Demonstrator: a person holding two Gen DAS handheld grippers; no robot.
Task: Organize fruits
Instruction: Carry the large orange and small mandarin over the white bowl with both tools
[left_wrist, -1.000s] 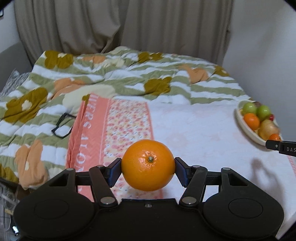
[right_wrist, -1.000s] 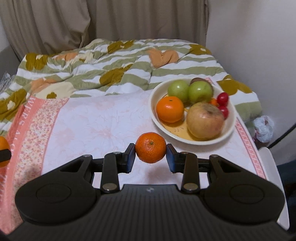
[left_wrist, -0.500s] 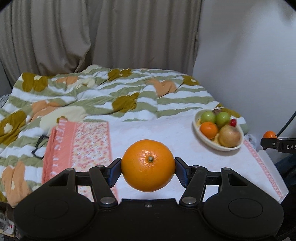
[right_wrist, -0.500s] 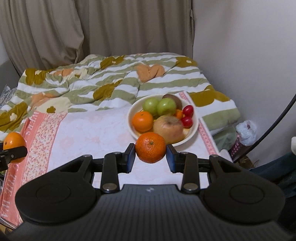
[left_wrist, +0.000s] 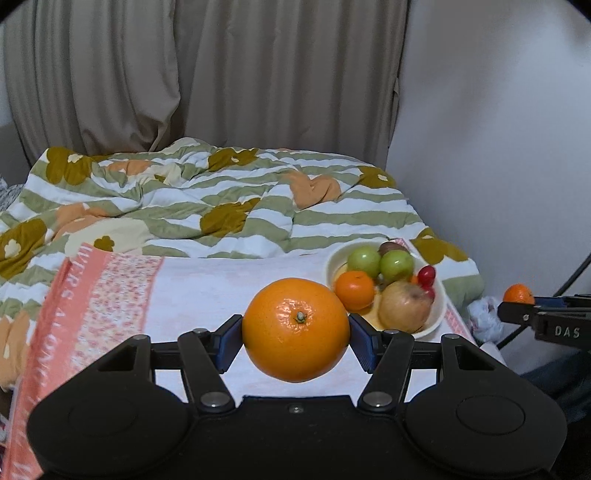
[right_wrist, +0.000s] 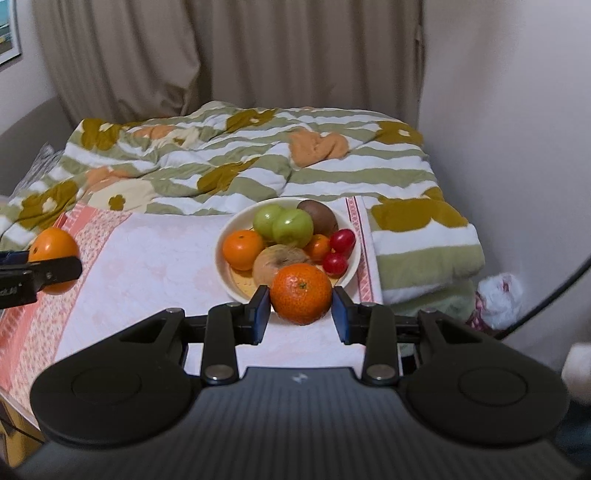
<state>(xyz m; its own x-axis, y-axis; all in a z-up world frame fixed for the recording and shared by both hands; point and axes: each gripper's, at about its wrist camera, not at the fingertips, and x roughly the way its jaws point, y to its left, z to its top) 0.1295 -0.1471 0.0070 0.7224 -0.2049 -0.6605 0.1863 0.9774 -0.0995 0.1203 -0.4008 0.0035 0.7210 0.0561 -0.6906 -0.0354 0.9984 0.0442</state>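
Observation:
My left gripper (left_wrist: 295, 334) is shut on a large orange (left_wrist: 295, 328), held in the air above the near edge of the bed. My right gripper (right_wrist: 300, 314) is shut on a smaller mandarin (right_wrist: 301, 293), also held up, in front of the bowl. The cream bowl (right_wrist: 227, 280) sits on the pink towel and holds two green apples (right_wrist: 291, 227), an orange (right_wrist: 242, 249), a brownish apple, a kiwi and red cherry tomatoes. The bowl (left_wrist: 437, 317) shows in the left wrist view to the right of the orange. Each gripper appears in the other's view, at the edge.
A pink and white towel (right_wrist: 147, 258) covers the near part of the bed. A striped floral quilt (left_wrist: 207, 199) lies bunched behind it. Beige curtains hang at the back. A white wall is on the right, with a crumpled plastic bag (right_wrist: 500, 299) and a black cable beside the bed.
Both grippers have pulled back and up from the bed, each still holding its fruit. The bowl now looks smaller and farther. The left view has swung right towards the bowl.

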